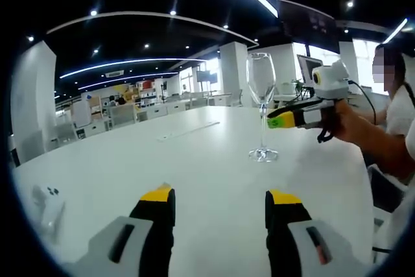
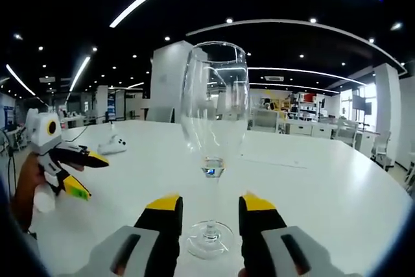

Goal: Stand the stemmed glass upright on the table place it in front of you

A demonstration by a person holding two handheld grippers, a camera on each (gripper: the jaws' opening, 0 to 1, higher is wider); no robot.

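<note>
Right gripper view first: the right tongs sit nearest, yellow-tipped jaws parted with a gap between them, one on each side of the stemmed glass. The stem rises through that gap and neither jaw seems to touch it, though the fisheye makes that hard to call. The glass stands upright on the white bench, its foot partly cut off behind the jaw bodies. Further left, the left tongs come in, held in a hand, jaws spread and empty.

In the left gripper view, the left tongs rise from the bottom, jaws wide apart, nothing between them, bare bench ahead. A small white object lies at the left edge, too blurred to name. Beyond, the stemmed glass stands upright near mid-bench, the right tongs level with its stem. The far jaw is hidden. Behind, a person's arm runs off the right edge.
</note>
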